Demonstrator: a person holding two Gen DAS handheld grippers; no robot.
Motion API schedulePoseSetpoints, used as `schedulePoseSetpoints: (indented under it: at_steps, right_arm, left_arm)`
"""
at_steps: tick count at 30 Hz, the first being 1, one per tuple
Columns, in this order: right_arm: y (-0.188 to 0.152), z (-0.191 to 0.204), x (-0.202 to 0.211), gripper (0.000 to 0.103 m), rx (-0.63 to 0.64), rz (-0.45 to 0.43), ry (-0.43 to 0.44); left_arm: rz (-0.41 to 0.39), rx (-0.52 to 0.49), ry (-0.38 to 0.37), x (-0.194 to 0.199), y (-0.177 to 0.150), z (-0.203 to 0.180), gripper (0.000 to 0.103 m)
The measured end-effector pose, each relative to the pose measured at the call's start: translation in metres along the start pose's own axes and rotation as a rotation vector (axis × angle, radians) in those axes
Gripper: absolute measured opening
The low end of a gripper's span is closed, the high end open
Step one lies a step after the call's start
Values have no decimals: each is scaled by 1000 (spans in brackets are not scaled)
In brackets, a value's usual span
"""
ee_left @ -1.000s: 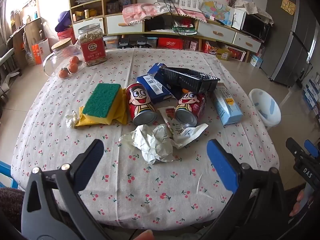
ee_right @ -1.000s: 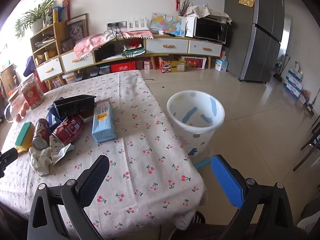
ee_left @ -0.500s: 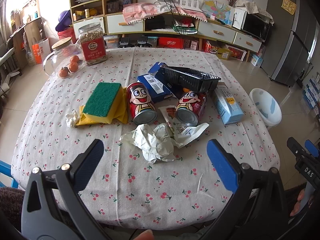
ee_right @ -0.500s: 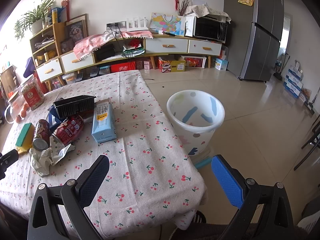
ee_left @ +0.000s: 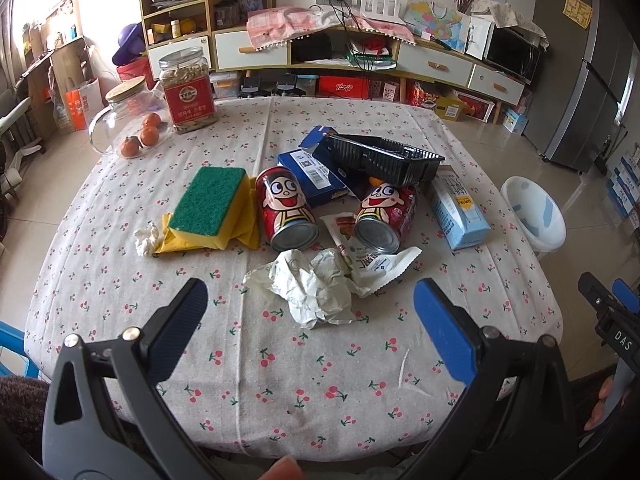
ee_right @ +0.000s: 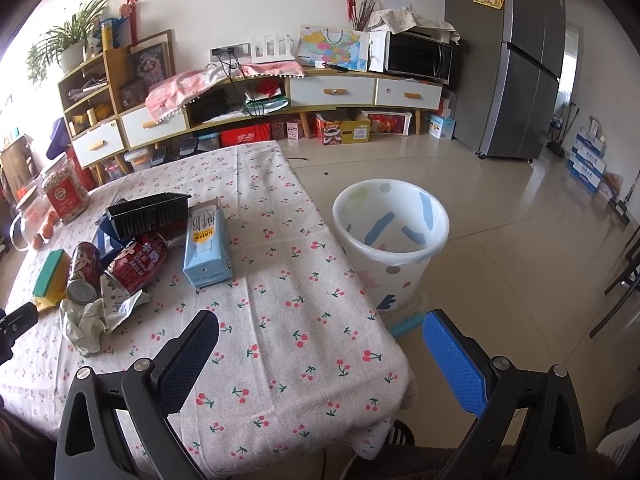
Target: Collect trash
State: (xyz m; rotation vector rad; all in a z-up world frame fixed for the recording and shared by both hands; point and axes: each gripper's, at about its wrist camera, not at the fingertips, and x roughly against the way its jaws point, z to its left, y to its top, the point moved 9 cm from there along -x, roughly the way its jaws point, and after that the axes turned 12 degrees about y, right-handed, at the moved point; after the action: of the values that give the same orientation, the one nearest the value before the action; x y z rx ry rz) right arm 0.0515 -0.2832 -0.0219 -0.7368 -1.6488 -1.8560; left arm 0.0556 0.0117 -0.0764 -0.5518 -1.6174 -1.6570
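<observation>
Cherry-printed cloth covers the table (ee_left: 100,264), and almost nothing has shifted since a second ago. From left to right lie a green sponge (ee_left: 210,200), two red cans (ee_left: 286,210), crumpled paper (ee_left: 314,286), a torn wrapper (ee_left: 376,262) and a blue carton (ee_left: 458,212). The left gripper (ee_left: 310,300) has crept slightly nearer the paper, jaws spread and empty. The right gripper (ee_right: 320,330) hangs released above the table edge, seemingly unmoved. A white bin (ee_right: 390,240) stands on the floor beside the table.

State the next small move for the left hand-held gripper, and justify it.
Probably ease the left hand-held gripper forward and down onto the crumpled paper. Its jaws are open and empty, the paper lies nearest, and the waste bin beside the table holds nothing yet.
</observation>
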Motion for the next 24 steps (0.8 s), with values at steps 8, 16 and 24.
schedulePoseSetpoints:
  at_steps: [8,16,24]
  right_arm:
    - [4,-2,2,103,-10,-23,-1]
    - [15,3,4,103,1,-50,27]
    - [27,15,-10,103,32,61,65]
  left_arm:
    - [1,-2,8,-1,1,2,102]
    - [5,-18,7,-2,3,3,102]
    - [46,-10,-3,-11,14,14,102]
